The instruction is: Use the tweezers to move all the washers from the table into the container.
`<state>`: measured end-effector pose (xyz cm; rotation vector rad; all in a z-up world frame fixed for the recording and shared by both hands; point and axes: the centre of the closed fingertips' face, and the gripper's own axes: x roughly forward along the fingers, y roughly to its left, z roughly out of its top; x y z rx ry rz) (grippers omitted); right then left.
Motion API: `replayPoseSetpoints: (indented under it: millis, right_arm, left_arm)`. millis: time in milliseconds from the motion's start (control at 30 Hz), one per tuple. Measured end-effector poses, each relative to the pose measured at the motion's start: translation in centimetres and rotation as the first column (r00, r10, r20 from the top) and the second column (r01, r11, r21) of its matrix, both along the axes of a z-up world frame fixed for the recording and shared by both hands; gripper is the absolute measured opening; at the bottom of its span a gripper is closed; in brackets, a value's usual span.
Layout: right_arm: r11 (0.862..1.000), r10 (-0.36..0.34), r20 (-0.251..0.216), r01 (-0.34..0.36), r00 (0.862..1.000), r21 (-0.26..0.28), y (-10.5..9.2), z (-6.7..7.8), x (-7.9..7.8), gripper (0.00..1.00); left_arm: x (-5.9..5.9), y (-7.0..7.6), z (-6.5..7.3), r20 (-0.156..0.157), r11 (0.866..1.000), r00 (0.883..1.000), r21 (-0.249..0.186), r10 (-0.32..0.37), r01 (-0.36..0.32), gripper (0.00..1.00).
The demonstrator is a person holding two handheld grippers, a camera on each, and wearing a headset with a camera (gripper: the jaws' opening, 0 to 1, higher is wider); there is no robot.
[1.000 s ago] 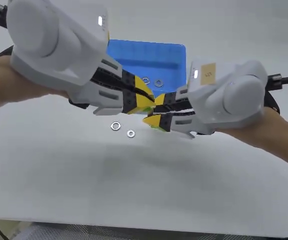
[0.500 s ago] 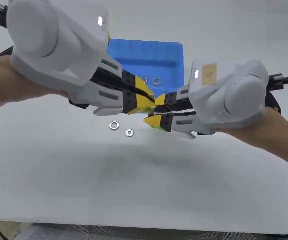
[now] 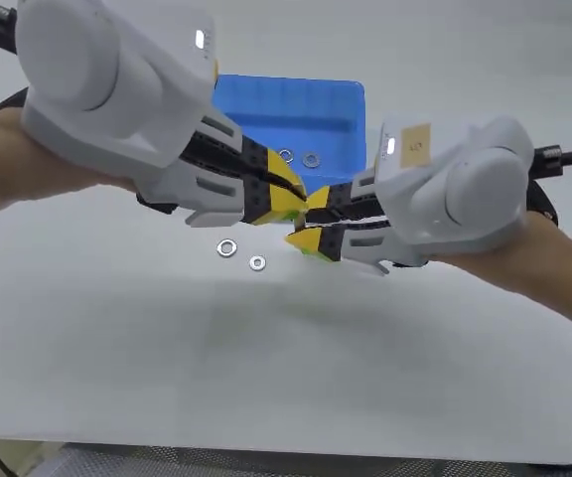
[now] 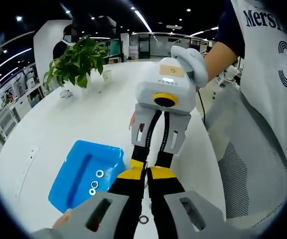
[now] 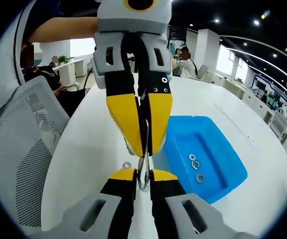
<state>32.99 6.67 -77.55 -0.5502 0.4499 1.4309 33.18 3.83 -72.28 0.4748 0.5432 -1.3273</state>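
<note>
Left tool (image 3: pixel 292 203) and right tool (image 3: pixel 302 238) meet tip to tip, both pinched narrow on the tweezers (image 5: pixel 145 149).

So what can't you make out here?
Head view: thin metal tweezers, hidden behind the tongs' yellow tips.
Head view: number of metal washers in the blue plastic container; left tongs cover part.
Right gripper view: whether the right tongs grip the tweezers; too tight.

Table (image 3: pixel 167 348): white, smooth top, with a rounded near edge.
Far side: blue container (image 3: pixel 338 107) standing on it.
Nearer, apart from the container: bigger washer (image 3: pixel 227 248) and smaller washer (image 3: pixel 257 263), flat, just beside each other.
Far end: potted plant (image 4: pixel 73 62).
</note>
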Motion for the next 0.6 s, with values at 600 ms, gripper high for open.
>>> replayPoseSetpoints:
  millis: [600]
  right_arm:
    - [1.000, 0.017, -0.022, -0.018, 1.000, -0.022, -0.29, -0.50, -0.31, 0.11]
  left_arm:
    - [-0.46, -0.49, -0.13, -0.011, 1.000, 1.000, 0.020, -0.009, 0.009, 0.07]
